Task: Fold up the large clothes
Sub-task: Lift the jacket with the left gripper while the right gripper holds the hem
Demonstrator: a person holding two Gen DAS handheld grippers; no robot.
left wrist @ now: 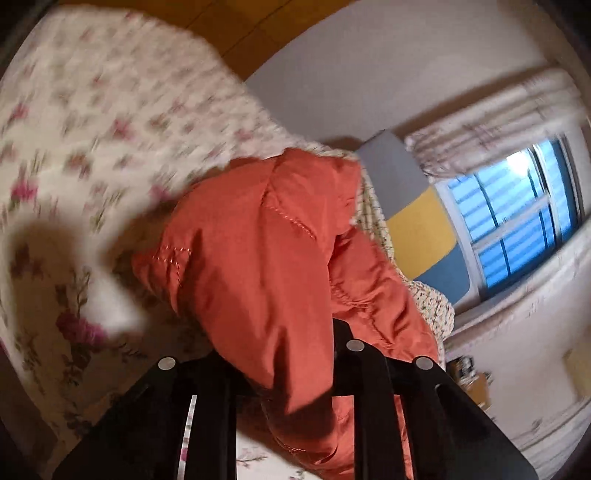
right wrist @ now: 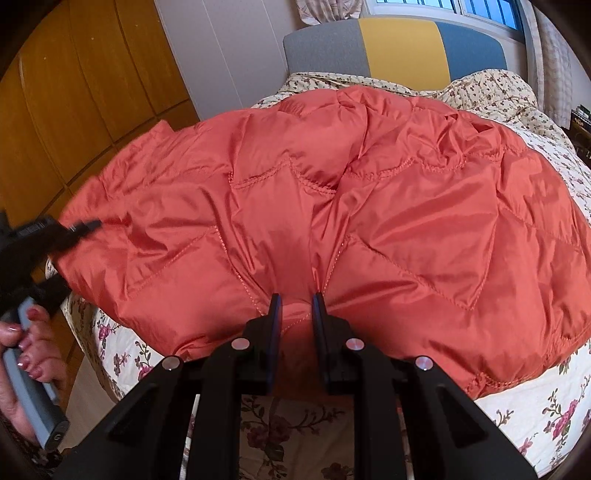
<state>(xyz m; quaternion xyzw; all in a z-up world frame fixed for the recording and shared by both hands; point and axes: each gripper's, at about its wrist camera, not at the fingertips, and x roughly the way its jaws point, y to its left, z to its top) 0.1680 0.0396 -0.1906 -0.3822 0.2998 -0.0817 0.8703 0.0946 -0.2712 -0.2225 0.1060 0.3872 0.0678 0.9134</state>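
Note:
An orange quilted down jacket lies spread across the floral bedspread. My right gripper is shut on the jacket's near hem, with a fold of fabric pinched between its fingers. My left gripper shows at the left of the right wrist view, shut on the jacket's left edge, with the hand on its grey handle. In the left wrist view the jacket hangs bunched over the left gripper and hides its fingertips. That view is blurred.
The bed's headboard has grey, yellow and blue panels under a window. A wooden wardrobe stands to the left of the bed. A crumpled floral quilt lies by the headboard.

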